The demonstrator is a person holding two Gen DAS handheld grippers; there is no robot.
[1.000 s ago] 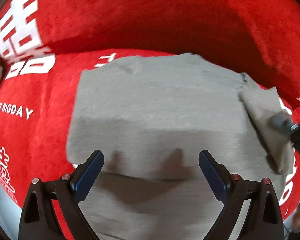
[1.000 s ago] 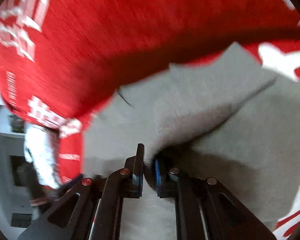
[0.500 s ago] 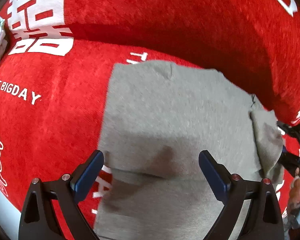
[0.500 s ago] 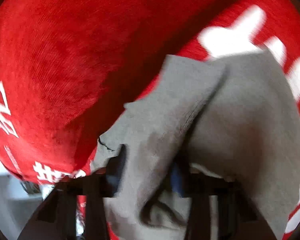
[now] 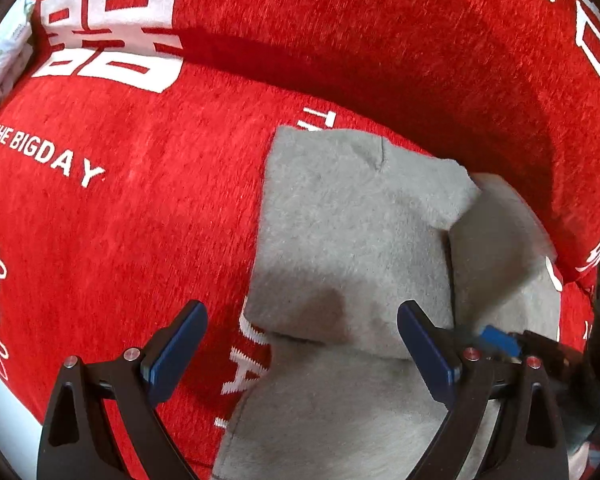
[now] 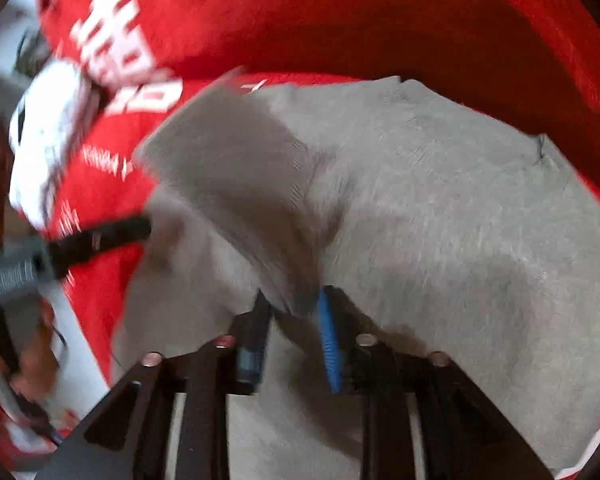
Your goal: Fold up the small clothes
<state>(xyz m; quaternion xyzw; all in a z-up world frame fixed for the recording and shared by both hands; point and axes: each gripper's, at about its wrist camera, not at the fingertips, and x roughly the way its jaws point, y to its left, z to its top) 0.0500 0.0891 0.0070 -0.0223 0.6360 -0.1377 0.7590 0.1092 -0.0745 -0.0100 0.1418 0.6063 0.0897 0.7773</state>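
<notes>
A grey knit garment (image 5: 352,232) lies on a red cover (image 5: 120,220) with white lettering. My left gripper (image 5: 300,344) is open and empty just above the garment's near part. My right gripper (image 6: 292,320) is shut on a grey flap (image 6: 236,176) of the garment and holds it lifted and folded over the body (image 6: 460,220). The right gripper's blue pad (image 5: 500,338) shows at the right of the left wrist view, beside the folded flap (image 5: 496,240).
The red cover rises into a backrest (image 5: 380,40) behind the garment. White patterned cloth (image 5: 4,52) lies at the far left. The left gripper's black finger (image 6: 100,240) and the person's hand (image 6: 20,368) show at the left of the right wrist view.
My right gripper has carried the grey flap from the garment's right edge inward over its body. My left gripper has shifted left, so the garment now sits to the right in its view.
</notes>
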